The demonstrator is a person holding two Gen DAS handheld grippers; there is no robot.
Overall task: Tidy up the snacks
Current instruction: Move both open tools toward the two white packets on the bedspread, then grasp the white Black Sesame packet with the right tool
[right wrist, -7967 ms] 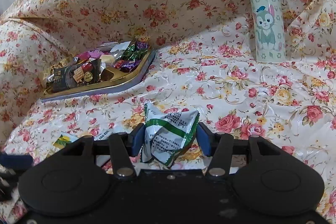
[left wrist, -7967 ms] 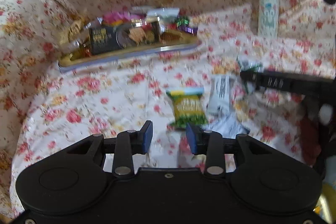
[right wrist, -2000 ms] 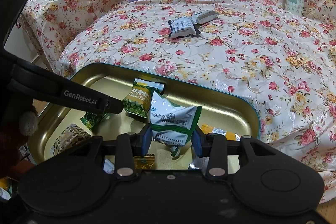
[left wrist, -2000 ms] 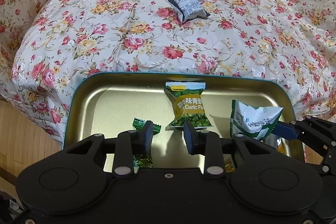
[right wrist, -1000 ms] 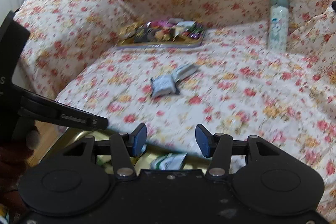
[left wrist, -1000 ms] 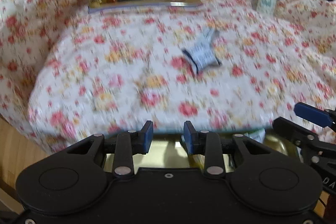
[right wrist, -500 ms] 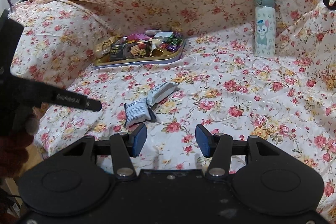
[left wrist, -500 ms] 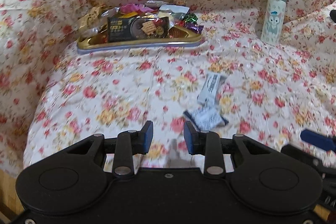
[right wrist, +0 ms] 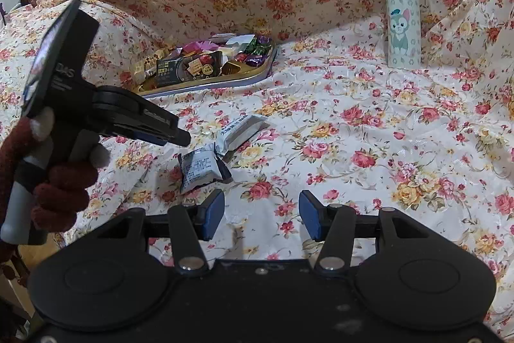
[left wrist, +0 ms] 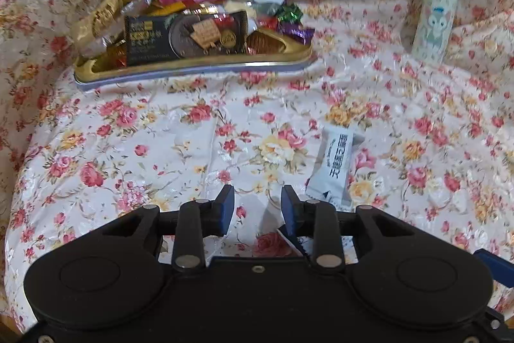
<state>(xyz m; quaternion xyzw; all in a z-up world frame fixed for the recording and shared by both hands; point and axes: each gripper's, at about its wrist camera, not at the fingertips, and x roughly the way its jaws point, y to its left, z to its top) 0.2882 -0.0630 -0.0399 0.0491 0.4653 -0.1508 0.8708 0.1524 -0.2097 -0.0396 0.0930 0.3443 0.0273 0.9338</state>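
Two loose snack packets lie on the floral bedcover. The long white packet [left wrist: 337, 164] [right wrist: 239, 132] is just beyond and right of my left gripper [left wrist: 257, 209]. The small grey-and-black packet [right wrist: 200, 169] lies under the left gripper's right finger, with only a corner [left wrist: 294, 241] showing in the left wrist view. My left gripper [right wrist: 180, 137] is open and empty, tips hovering just above that packet. Further right and nearer, my right gripper [right wrist: 261, 216] is open over bare cover with nothing between its pads.
A gold tray [left wrist: 192, 66] [right wrist: 205, 85] heaped with wrapped sweets sits at the back left against the cushion. A cartoon-print bottle [left wrist: 435, 12] [right wrist: 403, 28] stands at the back right. A hand in a dark red glove [right wrist: 61, 182] holds the left gripper.
Both grippers have moved away from the near gold tray and forward over the bed. The left one has advanced furthest and now hovers at the two loose packets. Both stay open and empty.
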